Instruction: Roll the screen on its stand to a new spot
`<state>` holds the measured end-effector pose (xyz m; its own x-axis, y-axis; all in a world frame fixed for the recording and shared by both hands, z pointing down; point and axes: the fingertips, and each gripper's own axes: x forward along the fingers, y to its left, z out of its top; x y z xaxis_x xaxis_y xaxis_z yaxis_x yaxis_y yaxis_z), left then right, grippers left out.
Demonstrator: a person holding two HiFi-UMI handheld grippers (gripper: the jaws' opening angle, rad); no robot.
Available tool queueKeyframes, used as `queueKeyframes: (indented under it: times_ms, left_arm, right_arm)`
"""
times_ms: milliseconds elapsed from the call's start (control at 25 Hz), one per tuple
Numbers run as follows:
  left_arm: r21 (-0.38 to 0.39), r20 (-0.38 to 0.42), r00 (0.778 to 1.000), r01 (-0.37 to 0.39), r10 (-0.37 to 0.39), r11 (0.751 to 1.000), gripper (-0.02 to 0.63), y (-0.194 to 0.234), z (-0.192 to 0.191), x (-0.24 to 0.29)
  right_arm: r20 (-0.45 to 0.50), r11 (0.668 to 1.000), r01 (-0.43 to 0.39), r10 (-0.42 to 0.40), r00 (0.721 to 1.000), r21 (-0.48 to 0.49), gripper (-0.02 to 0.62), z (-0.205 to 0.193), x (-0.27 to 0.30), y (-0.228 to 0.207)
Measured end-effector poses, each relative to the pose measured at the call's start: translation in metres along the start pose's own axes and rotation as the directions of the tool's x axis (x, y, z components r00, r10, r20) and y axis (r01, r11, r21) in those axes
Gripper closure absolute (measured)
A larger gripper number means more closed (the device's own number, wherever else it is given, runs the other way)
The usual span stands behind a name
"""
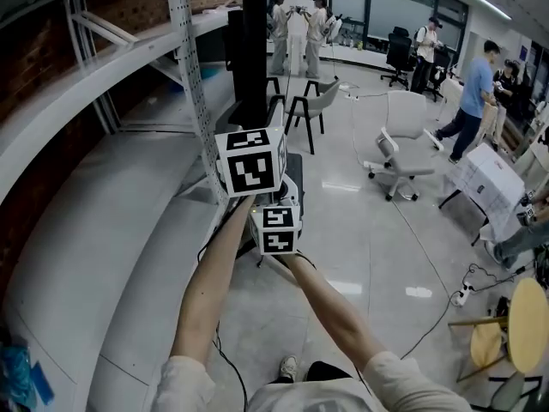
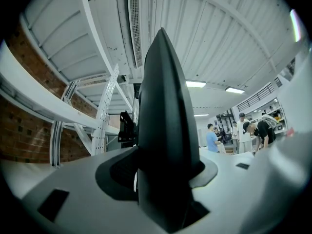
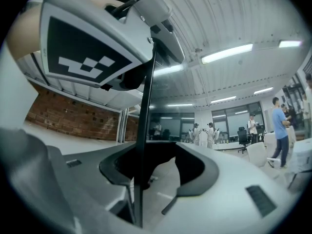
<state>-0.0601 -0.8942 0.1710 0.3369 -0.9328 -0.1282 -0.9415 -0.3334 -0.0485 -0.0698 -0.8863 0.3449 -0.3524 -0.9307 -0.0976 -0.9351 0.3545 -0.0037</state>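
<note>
The screen stands edge-on straight ahead, close beside the long white table, w/ both grippers on its near edge, one above the other. Left gripper, the upper one: jaws wide but apparently clamped on the thick dark body, which fills the gap. Right gripper, lower: jaws apart, only the thin edge passes between them, hugging one jaw w/ a clear gap to the other, so no real grip there yet.

Step in hand, I'd say: pushing/steering. To do it well, close the right jaws before loading it. Keep both grippers level, push slow and low so the tall stand doesn't tip. Steer clear of the table and the cable on the floor.
</note>
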Motion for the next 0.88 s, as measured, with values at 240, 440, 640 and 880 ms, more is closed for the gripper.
queueKeyframes:
  times_ms: [240, 440, 640, 880]
  left_arm:
    - [0.004, -0.003, 1.000, -0.023, 0.023, 1.000, 0.359, -0.005, 0.006, -0.037]
    - [-0.004, 0.002, 0.999, -0.042, 0.042, 0.999, 0.362, -0.008, 0.011, -0.079]
    - [-0.012, 0.009, 0.999, -0.052, 0.052, 0.999, 0.362, -0.008, 0.016, -0.128]
    - [-0.020, 0.034, 0.997, -0.067, 0.068, 0.998, 0.362, -0.007, 0.033, -0.187]
  right_arm:
    - [0.019, 1.000, -0.029, 0.029, 0.999, 0.011, 0.371, 0.004, -0.033, 0.021]
    - [0.026, 0.998, -0.055, 0.054, 0.998, 0.013, 0.371, 0.007, -0.066, 0.045]
    - [0.046, 0.997, -0.081, 0.080, 0.996, 0.021, 0.371, 0.010, -0.105, 0.078]
    - [0.063, 0.995, -0.100, 0.099, 0.993, 0.013, 0.370, 0.022, -0.147, 0.115]
